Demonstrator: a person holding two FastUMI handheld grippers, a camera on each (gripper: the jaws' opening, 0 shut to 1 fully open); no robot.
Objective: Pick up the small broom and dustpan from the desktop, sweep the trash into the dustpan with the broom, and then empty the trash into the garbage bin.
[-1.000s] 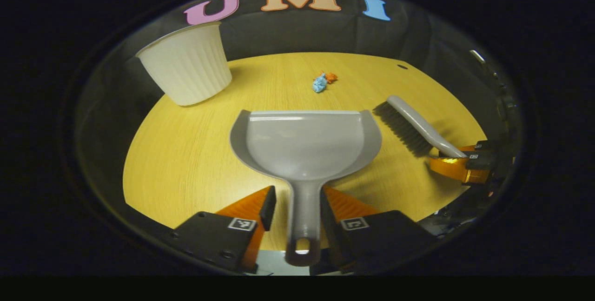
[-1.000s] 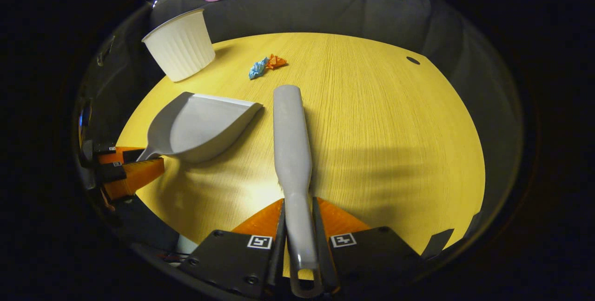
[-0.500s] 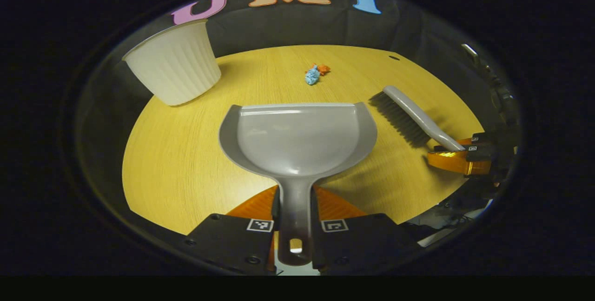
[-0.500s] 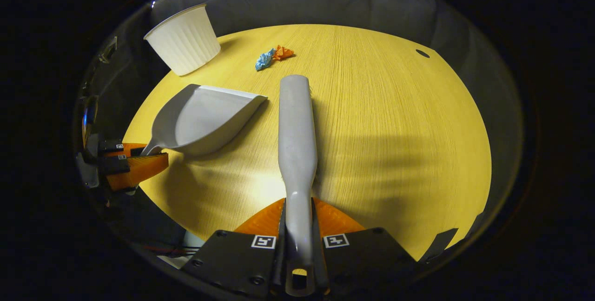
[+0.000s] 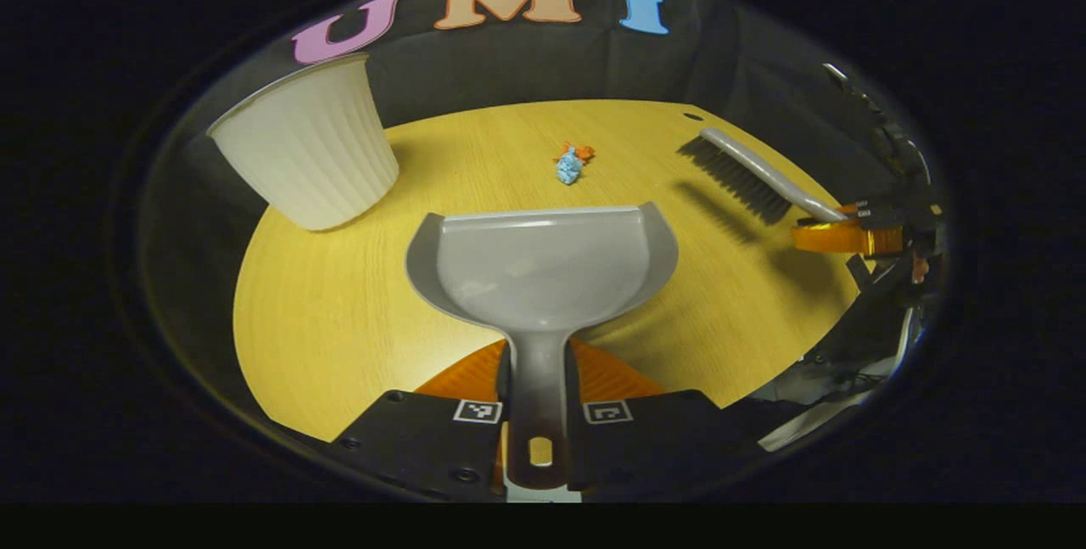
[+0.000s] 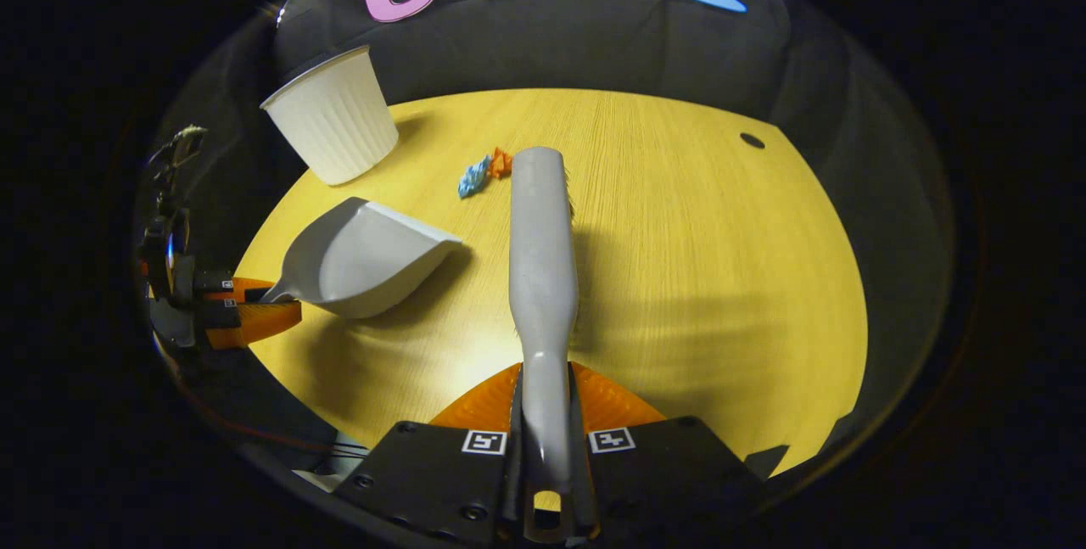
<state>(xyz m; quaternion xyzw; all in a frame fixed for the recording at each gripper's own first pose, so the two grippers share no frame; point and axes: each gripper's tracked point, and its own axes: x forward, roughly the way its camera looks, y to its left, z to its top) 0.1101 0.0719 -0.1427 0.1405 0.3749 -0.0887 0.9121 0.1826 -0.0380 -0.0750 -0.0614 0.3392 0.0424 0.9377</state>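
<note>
dustpan (image 5: 543,269): grey moulded plastic, judged light and rigid, smooth and likely a little slippery; narrow handle with a hanging hole at its end, the natural place to take hold; the left tool (image 5: 537,379) is closed on that handle, both fingers pressing its sides, the pan reaching straight ahead of the tool with its front lip toward the trash; whether the pan rests on the bench (image 5: 339,303) or hangs just above it cannot be told; broom (image 6: 543,243): grey plastic back and handle, stiff, with dark bristles underneath that will flex on contact, judged light; the right tool (image 6: 545,396) is closed on its slim handle near the hole, the head pointing directly forward of the tool; seen from the left gripper view the broom (image 5: 747,176) is lifted clear of the bench, its shadow below it; trash (image 5: 570,164): two small crumpled scraps, one blue and one orange, touching each other, judged nearly weightless and soft, prone to skitter under a fast stroke; it lies beyond the dustpan's lip and just beside the broom's far tip; garbage bin (image 5: 310,150): white ribbed tub, thin-walled, likely easy to tip, standing forward and to the left of the left tool.
</note>
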